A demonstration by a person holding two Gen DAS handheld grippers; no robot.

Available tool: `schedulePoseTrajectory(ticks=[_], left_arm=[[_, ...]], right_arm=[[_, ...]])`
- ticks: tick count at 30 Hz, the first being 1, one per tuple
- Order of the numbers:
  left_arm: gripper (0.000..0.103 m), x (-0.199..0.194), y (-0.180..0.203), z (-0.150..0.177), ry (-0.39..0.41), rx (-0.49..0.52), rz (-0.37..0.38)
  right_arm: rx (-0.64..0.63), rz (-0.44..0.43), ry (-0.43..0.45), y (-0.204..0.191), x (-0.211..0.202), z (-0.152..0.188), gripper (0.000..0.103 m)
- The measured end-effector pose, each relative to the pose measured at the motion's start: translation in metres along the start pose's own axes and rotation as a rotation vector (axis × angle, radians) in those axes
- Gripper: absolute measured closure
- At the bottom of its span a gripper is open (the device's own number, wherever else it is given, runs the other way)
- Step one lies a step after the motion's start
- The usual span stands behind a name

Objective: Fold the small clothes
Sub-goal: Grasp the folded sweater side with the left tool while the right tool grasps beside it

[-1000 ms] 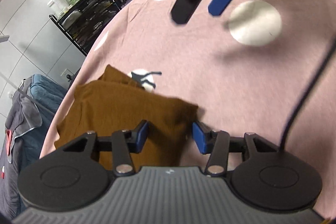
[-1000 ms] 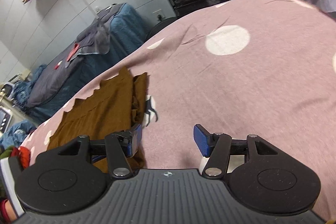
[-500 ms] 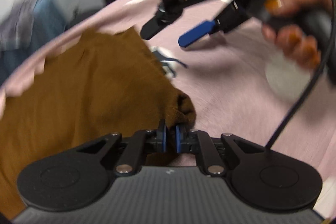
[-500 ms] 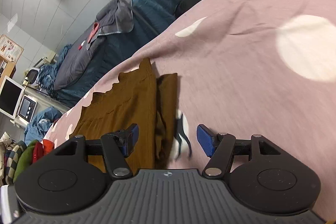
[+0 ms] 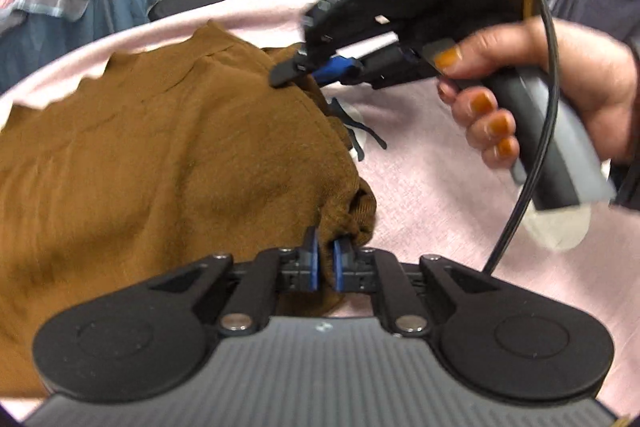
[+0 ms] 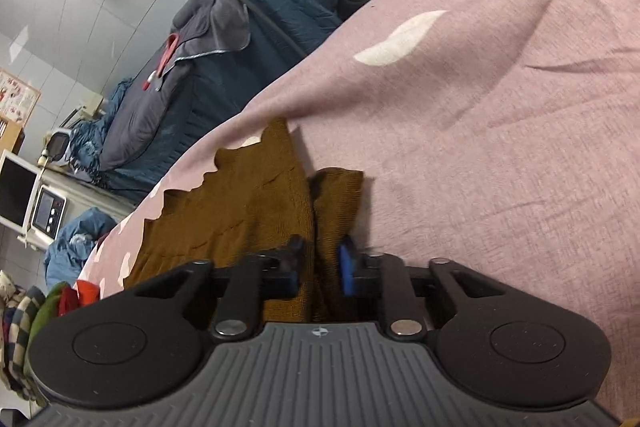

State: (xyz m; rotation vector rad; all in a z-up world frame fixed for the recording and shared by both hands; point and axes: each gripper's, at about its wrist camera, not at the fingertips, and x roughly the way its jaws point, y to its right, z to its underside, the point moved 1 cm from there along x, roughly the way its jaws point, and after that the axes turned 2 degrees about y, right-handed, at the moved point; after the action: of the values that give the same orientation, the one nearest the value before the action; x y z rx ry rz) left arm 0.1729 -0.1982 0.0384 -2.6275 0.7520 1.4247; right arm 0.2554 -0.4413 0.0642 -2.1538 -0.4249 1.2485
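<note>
Brown knit cloth, the small garment (image 5: pixel 168 155), is lying on the pink spotted bedcover (image 5: pixel 432 195), spreading away to the left of both tongs, its scalloped hem toward the bed's far-left edge. The left gripper (image 5: pixel 324 261) is pinching the bunched near corner, pads pressed together on the fabric. Farther along the same right-hand edge, the right gripper (image 5: pixel 316 69), held in the person's hand (image 5: pixel 560 83), is straddling the far corner; in its own view the pads (image 6: pixel 347 265) are sitting narrowly apart with a fold of cloth between them, not visibly squeezing. The held edge is running away from the left tool. Rightward the bedcover is lying bare, giving room, I judge, to carry that edge across.
</note>
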Motion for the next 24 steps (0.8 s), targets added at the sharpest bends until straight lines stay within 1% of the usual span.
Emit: schedulePoseTrajectory(ticks=[1,2,6,9,11,15,19,22,24], left_arm=[[0.097,-0.003,-0.004,0.000,0.009,-0.031,0.008],[0.098,-0.008,-0.007,0.000,0.020,-0.061,0.010],[0.098,-0.033,-0.026,-0.004,0.080,-0.186,0.025],[0.098,-0.055,-0.045,-0.003,0.131,-0.244,0.013],[0.098,-0.070,-0.062,-0.001,0.161,-0.279,-0.008],[0.098,-0.105,-0.107,0.015,0.213,-0.371,-0.086],[0.098,-0.138,-0.163,0.045,0.237,-0.478,-0.200],[0.099,-0.158,-0.205,0.074,0.242,-0.596,-0.281],[0.099,-0.169,-0.228,0.092,0.242,-0.649,-0.319]], right_arm=[[0.004,0.006,0.003,0.000,-0.002,0.001,0.089],[0.005,0.010,0.009,-0.001,-0.004,0.001,0.092],[0.018,0.003,0.052,-0.020,-0.009,-0.003,0.094],[0.009,-0.040,0.067,-0.047,-0.009,-0.006,0.094],[-0.008,-0.076,0.057,-0.070,-0.003,-0.008,0.094],[-0.049,-0.141,0.029,-0.123,0.022,-0.004,0.095],[-0.093,-0.188,-0.010,-0.176,0.060,0.005,0.095],[-0.151,-0.187,-0.053,-0.215,0.094,0.020,0.096],[-0.172,-0.185,-0.087,-0.238,0.116,0.034,0.096]])
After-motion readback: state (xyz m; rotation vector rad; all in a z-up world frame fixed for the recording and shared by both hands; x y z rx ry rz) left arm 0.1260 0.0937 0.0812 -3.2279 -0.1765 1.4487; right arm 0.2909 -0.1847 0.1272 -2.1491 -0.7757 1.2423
